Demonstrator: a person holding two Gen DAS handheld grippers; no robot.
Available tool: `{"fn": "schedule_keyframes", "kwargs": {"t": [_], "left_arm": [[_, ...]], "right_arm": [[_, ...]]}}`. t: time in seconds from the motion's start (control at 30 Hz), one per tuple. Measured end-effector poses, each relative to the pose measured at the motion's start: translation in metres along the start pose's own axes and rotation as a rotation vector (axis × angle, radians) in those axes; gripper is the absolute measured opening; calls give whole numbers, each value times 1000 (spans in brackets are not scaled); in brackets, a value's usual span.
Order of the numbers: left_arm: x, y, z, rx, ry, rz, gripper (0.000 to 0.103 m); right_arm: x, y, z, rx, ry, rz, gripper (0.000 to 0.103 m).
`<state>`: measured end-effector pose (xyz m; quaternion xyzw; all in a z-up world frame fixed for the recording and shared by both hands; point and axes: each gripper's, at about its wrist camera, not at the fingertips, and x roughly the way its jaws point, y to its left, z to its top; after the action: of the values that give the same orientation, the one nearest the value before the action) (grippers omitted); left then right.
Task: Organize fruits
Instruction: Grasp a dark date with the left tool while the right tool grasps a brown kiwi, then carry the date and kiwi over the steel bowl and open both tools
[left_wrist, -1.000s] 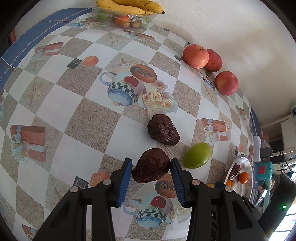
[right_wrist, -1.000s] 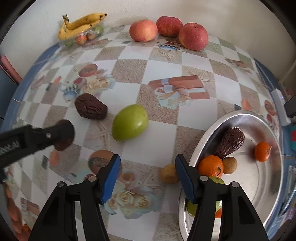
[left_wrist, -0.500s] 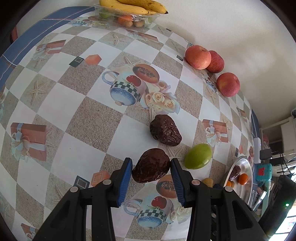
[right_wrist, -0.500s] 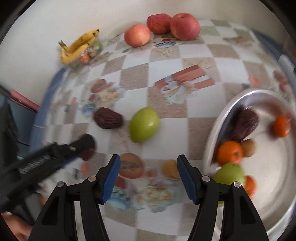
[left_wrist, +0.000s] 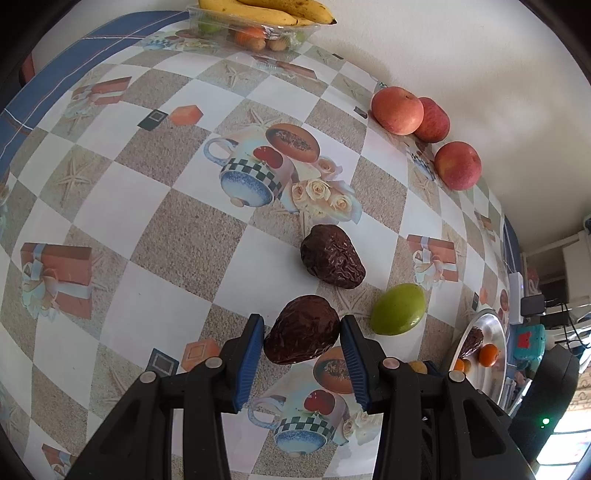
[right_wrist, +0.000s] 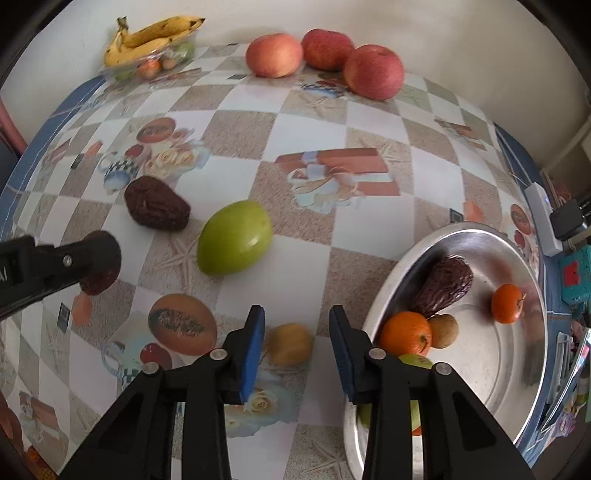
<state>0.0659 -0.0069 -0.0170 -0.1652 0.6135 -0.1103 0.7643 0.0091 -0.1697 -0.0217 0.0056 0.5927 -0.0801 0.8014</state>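
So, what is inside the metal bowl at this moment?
The metal bowl holds a dark wrinkled fruit, two oranges, a small brown fruit; the right gripper partly hides a green fruit.

Bright daylight, sharp, strong fisheye warping

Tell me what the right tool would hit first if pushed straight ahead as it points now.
Probably the small yellow-brown fruit lying on the tablecloth between the open right tool's fingers; past it, the green fruit. Depth is unclear.

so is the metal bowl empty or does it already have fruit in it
Not empty. The metal bowl already holds a wrinkled brown date, two oranges, a small tan fruit and a partly hidden green fruit.
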Motion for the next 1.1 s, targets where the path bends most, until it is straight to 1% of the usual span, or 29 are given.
{"fn": "schedule_keyframes", "kwargs": {"t": [0.07,0.13,0.23,0.4,0.5,0.83,1.0,1.1], "left_arm": [[0,0,0,-1,2,-1,45],[0,0,0,0,1,-2,45],[-1,-1,0,5,-2,-3,45],[0,-9,-2,38,0,-1,45],[1,-18,-5,65,5,-7,45],[2,-56,-23,211,-6,-13,45],[3,-83,-38,315,-1,-50,45],[3,-104,-51,396,7,-84,45]], "right_arm": [[4,2,-1,-10,15,-7,34],[7,3,-2,-11,20,-13,27],[4,-1,-4,13,4,12,27],[-18,-11,-1,77,-66,81,27],[-29,-17,1,109,-95,89,27],[-41,-39,-4,175,-118,76,27],[-47,-58,-7,229,-136,85,27],[-52,-83,-12,313,-151,58,27]]}}
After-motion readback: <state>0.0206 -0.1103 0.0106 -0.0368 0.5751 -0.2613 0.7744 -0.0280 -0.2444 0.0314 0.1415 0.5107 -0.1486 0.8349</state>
